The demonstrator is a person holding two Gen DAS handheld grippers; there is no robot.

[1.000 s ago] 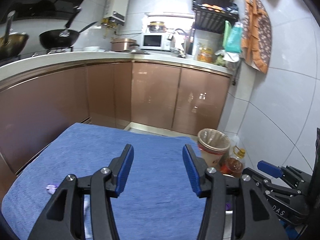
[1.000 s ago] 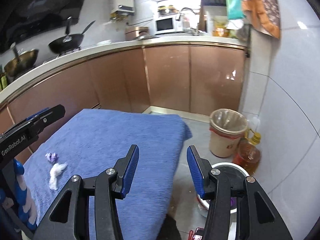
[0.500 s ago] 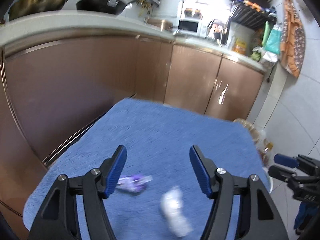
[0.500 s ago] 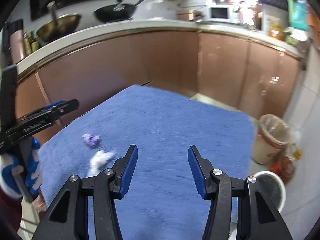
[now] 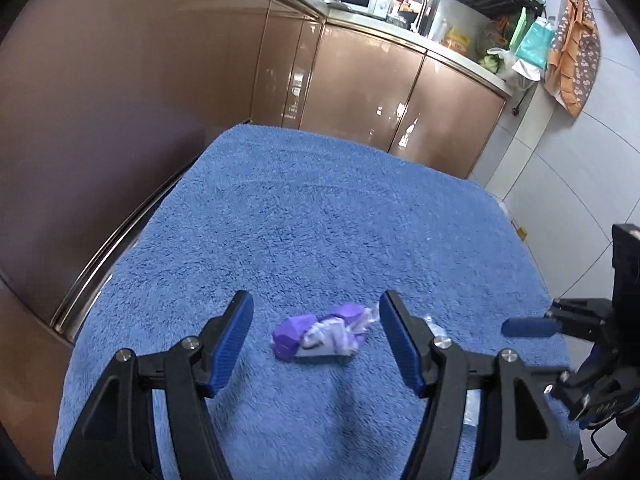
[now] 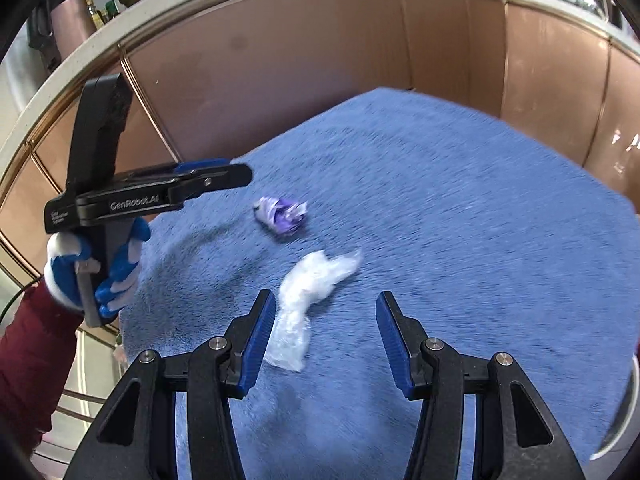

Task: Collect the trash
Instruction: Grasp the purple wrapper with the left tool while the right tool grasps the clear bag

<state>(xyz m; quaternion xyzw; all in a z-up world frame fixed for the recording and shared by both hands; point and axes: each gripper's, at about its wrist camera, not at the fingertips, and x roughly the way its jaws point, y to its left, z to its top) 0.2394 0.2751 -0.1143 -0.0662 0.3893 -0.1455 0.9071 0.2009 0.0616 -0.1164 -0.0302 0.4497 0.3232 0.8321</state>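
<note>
Through the left wrist camera we saw our left gripper [image 5: 316, 340] standing wide open and empty above the blue towel [image 5: 320, 220], with the crumpled purple wrapper [image 5: 320, 336] lying on the cloth between its fingers, touched by neither pad. Over on the right wrist camera, our right gripper [image 6: 326, 336] gaped about halfway with nothing in it, the clear plastic scrap [image 6: 304, 300] lying just by its left finger and the purple wrapper [image 6: 282, 214] farther up the towel [image 6: 460, 208].
</note>
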